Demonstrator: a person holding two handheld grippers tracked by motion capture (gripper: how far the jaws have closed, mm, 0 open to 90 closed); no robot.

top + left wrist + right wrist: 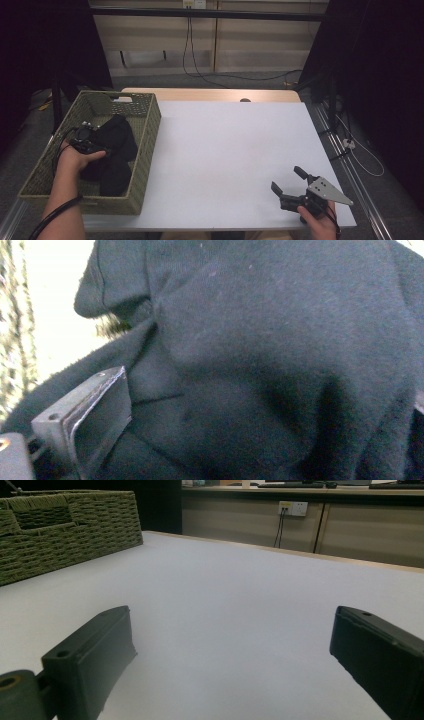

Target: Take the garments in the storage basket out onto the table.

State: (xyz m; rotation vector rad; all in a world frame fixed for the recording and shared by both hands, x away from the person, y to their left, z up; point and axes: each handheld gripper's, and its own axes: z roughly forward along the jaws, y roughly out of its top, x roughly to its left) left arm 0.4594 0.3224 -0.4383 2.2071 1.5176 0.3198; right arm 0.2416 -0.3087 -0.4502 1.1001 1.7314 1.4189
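A black cloth (114, 150) (soft, rumpled) lies bunched inside the woven basket (145, 150).

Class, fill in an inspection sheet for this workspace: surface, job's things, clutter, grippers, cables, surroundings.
Surface: white table, bare in the middle.
Job's things: black cloth bunched inside the green woven basket at the table's left.
Clutter: nothing seen.
Grippers: left gripper in the basket against the cloth, grip unclear; right gripper open, over the near right of the table.
Cables: black cables hang from a wall socket.
Surroundings: beige wall, dark curtains.
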